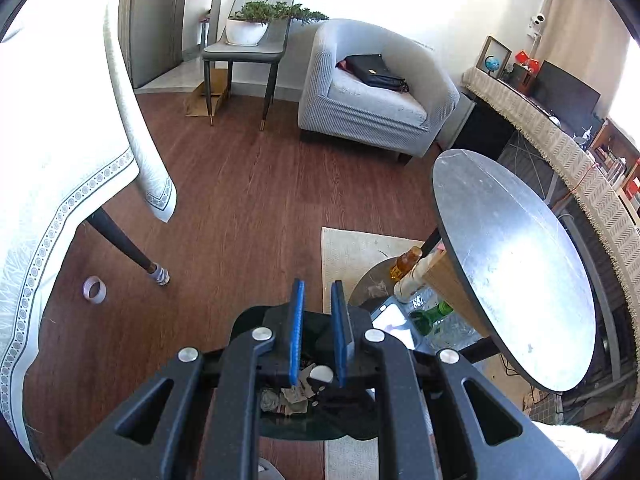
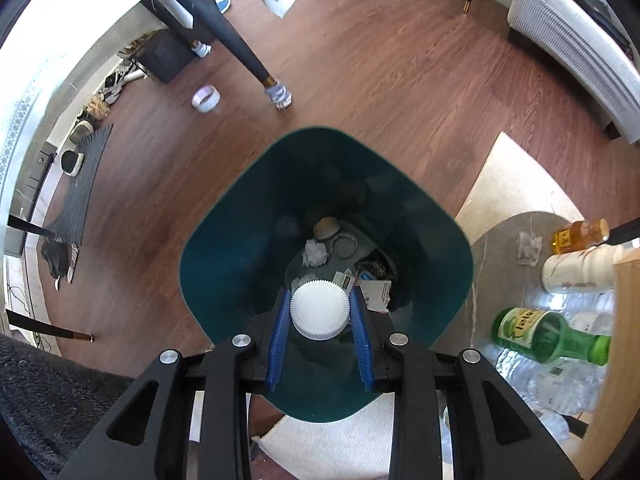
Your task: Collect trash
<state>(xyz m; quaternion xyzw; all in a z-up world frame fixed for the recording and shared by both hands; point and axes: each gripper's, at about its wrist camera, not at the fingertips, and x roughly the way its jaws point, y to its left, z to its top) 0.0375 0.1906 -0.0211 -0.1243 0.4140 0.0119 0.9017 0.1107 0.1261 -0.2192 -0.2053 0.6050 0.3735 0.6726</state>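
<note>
1. The right hand-held gripper (image 2: 320, 304) clasps a white ribbed lid (image 2: 319, 309) between its blue pads (image 2: 280, 328), one pad on each side of the lid.
2. The lid hangs over the open mouth of the teal bin (image 2: 224, 248), which stands on the wood floor (image 2: 400, 92).
3. At the bin's bottom lie crumpled paper (image 2: 315, 255), a ring (image 2: 343, 245), a brownish lump (image 2: 326, 227) and torn packaging (image 2: 376, 286).
4. The left hand-held gripper (image 1: 318, 300) is released, its pads (image 1: 297, 328) parted with nothing between them; it is above the bin (image 1: 296, 428).
5. Beside the bin, on a low round table (image 2: 504, 240), lie a green bottle (image 2: 552, 338), an amber bottle (image 2: 580, 234) and a white bottle (image 2: 576, 272).
6. A tape roll (image 2: 205, 98) lies on the floor near a table leg (image 2: 236, 48).
7. A grey armchair (image 1: 372, 92) with a dark bag (image 1: 374, 72) stands across the room.
</note>
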